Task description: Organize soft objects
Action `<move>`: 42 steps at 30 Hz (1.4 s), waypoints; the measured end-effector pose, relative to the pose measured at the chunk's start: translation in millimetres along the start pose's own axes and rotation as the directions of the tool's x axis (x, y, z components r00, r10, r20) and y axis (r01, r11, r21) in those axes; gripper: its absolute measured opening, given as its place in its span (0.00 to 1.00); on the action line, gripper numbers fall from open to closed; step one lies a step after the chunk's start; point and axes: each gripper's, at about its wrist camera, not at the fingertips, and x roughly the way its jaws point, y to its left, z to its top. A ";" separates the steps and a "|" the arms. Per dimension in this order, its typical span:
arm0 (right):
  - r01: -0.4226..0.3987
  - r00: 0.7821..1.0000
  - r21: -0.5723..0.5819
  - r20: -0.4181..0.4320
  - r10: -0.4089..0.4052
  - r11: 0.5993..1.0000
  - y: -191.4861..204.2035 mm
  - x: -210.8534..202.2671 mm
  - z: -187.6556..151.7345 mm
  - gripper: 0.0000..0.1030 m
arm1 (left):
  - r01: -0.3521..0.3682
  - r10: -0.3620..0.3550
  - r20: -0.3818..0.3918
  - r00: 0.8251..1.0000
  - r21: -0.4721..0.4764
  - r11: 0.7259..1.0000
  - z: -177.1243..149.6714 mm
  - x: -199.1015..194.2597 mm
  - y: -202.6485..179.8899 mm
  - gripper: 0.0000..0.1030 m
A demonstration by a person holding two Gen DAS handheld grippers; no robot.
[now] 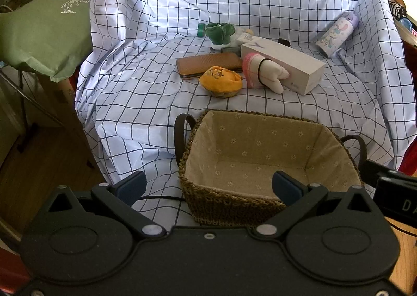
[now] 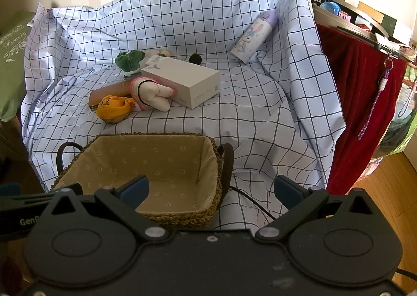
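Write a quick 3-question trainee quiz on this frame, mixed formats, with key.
1. True or false: the basket already holds a soft toy.
2. Multiple choice: what does the pink and cream toy lean against? A) the white box B) the printed bottle C) the basket
3. Fill in: the yellow toy lies just in front of the brown ____.

Key
1. False: only its flowered lining shows.
2. A
3. case

Context: both the left gripper and right gripper have fingers spread, holding nothing; a green toy sits farther back on the checked sheet.
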 end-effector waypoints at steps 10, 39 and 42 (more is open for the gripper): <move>0.000 1.000 0.001 0.001 0.000 1.000 0.0 0.1 -0.1 0.99 | 0.005 -0.005 -0.007 1.000 -0.003 1.000 -0.6 1.5 2.1 0.97; -0.010 1.000 0.028 -0.026 0.011 1.000 -5.4 29.3 15.1 0.99 | 0.044 -0.044 -0.042 0.998 0.003 0.999 19.0 17.1 -1.1 0.96; -0.015 1.000 0.029 -0.020 0.016 0.999 -6.6 34.5 21.9 0.99 | 0.077 -0.077 -0.060 0.995 -0.003 0.997 26.9 22.6 0.6 0.96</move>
